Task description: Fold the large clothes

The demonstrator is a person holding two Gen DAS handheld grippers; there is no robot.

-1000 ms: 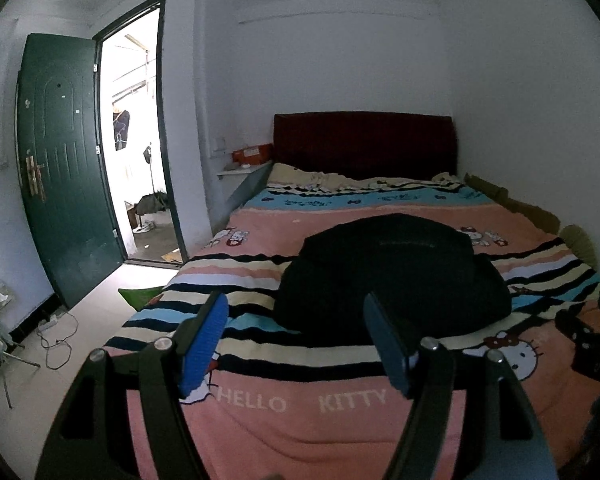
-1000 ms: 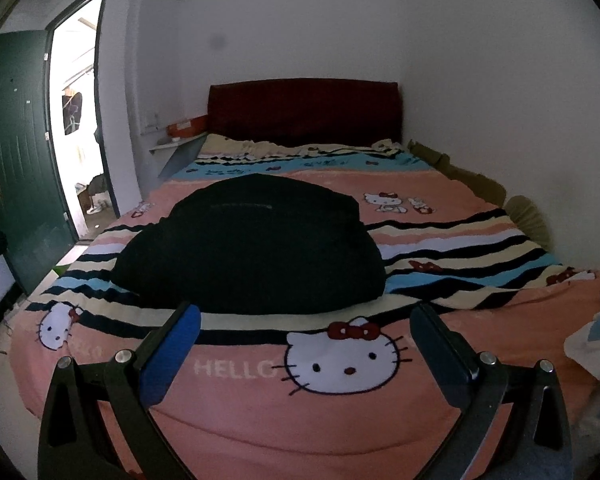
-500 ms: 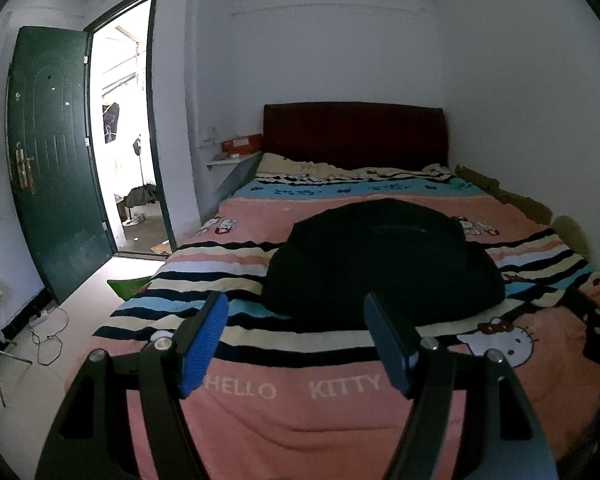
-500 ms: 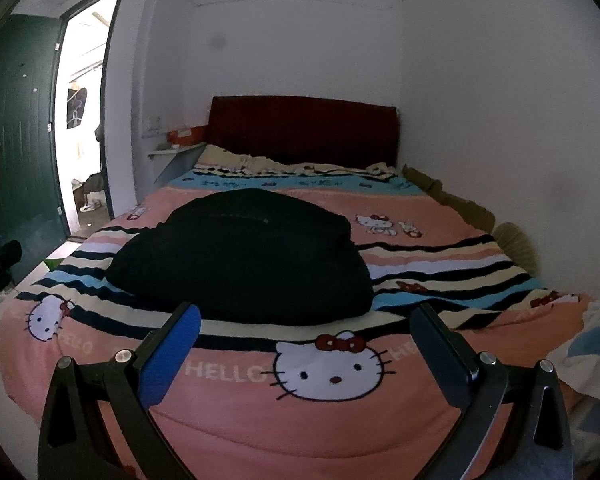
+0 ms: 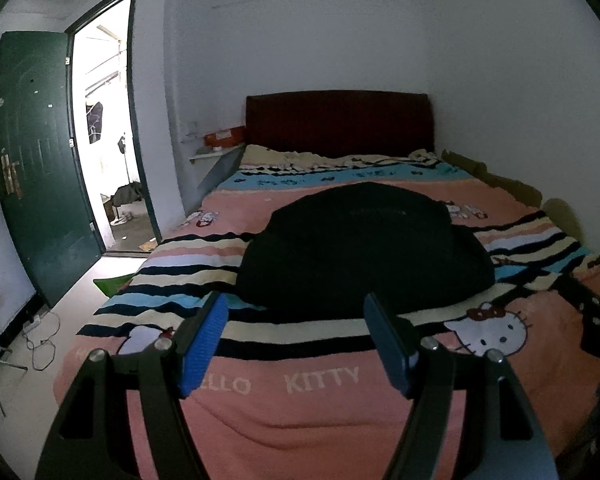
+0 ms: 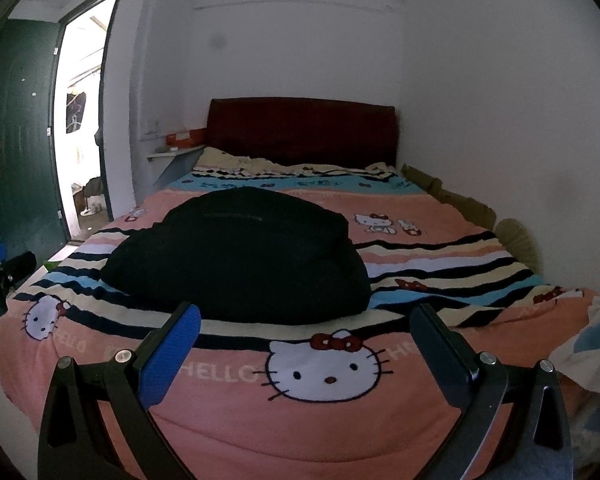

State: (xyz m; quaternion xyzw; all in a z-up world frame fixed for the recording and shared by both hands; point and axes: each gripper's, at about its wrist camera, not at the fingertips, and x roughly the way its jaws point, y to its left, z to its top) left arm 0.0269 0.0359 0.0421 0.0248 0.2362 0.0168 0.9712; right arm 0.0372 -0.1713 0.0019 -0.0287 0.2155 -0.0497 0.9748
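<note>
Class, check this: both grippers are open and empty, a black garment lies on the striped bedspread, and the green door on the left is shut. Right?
Not quite. The green door stands open, as the left wrist view shows. The rest holds: left gripper and right gripper open and empty, black garment on the bedspread.

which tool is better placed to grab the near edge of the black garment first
Left, probably. The left tool is open with the black garment straight ahead between its tips; the right tool is also open but sits off the garment's right end.

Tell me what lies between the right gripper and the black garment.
Only blanket: in the right wrist view, the open right gripper faces the black garment across a stretch of Hello Kitty blanket, cream and black stripes, nothing else on it.
</note>
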